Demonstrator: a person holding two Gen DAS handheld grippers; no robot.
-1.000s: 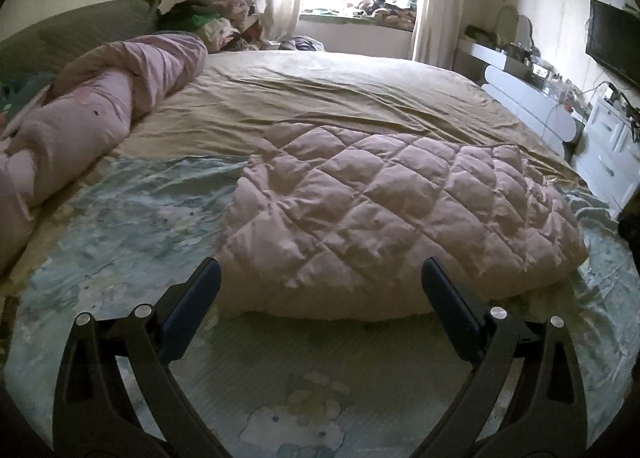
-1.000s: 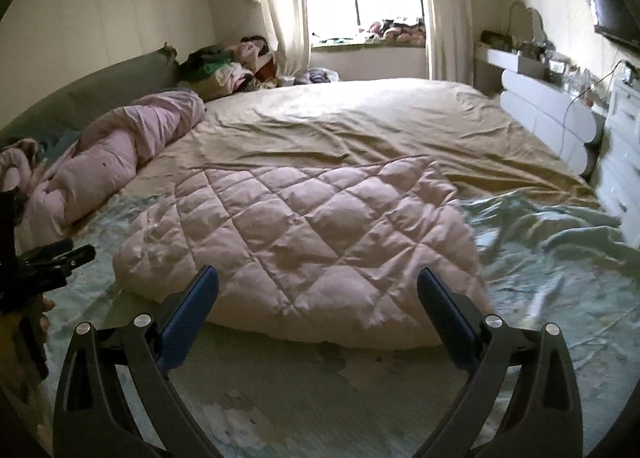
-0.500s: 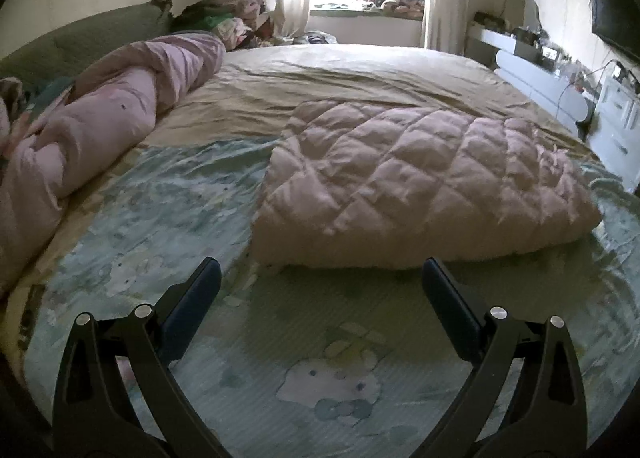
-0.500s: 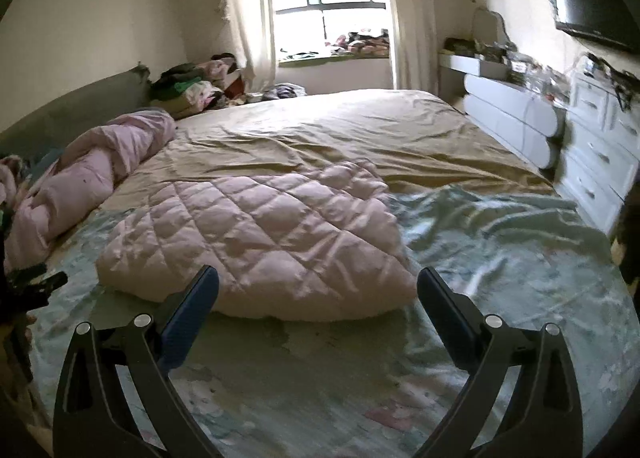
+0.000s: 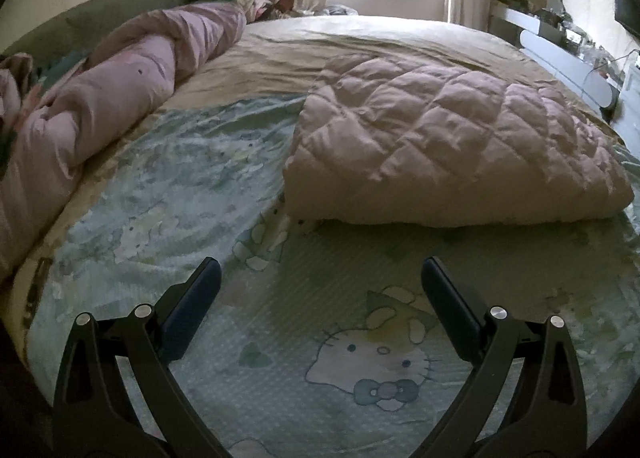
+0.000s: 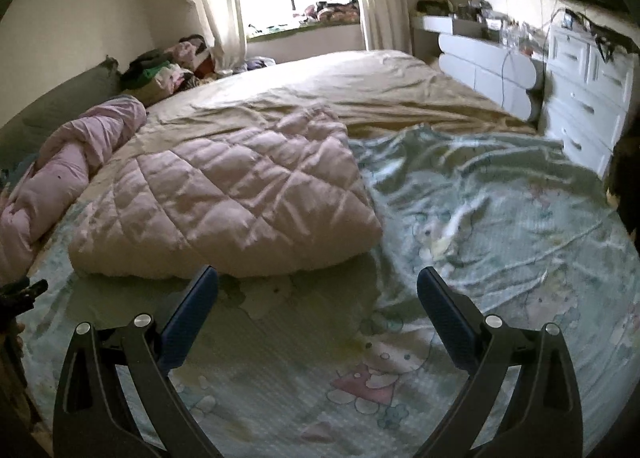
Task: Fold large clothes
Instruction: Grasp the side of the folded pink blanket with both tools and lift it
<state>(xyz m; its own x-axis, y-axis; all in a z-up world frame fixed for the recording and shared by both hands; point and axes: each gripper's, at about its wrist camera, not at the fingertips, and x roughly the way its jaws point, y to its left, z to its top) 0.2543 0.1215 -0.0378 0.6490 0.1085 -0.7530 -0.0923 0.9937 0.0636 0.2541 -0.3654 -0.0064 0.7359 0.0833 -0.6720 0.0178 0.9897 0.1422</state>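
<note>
Through my left wrist camera, my left gripper (image 5: 320, 286) hangs above the pale green cartoon-print sheet (image 5: 192, 186) with its two blue-padded fingers spread wide and nothing between them. The puffy pink quilted garment (image 5: 448, 150), already folded into a thick slab, lies ahead and off to the right of the tool, resting partly on that sheet and partly on the tan bedspread (image 5: 360, 42) behind it; its long axis runs across my view, left to right, and its rounded near edge faces me, well apart from the fingertips. A rolled lilac duvet (image 5: 120, 98) lies along the left side of the bed, clear of the work. Through my right wrist camera, my right gripper (image 6: 318, 290) is likewise spread apart and empty — and here the same garment (image 6: 228, 194) lies ahead and to the left, its near edge just beyond the left fingertip. I judge the right hand is the nearer one, close to the garment's right-hand near corner, while the left would have to travel forward and rightward to meet its own end. A white chest of drawers (image 6: 588, 98) stands at the far right.
</note>
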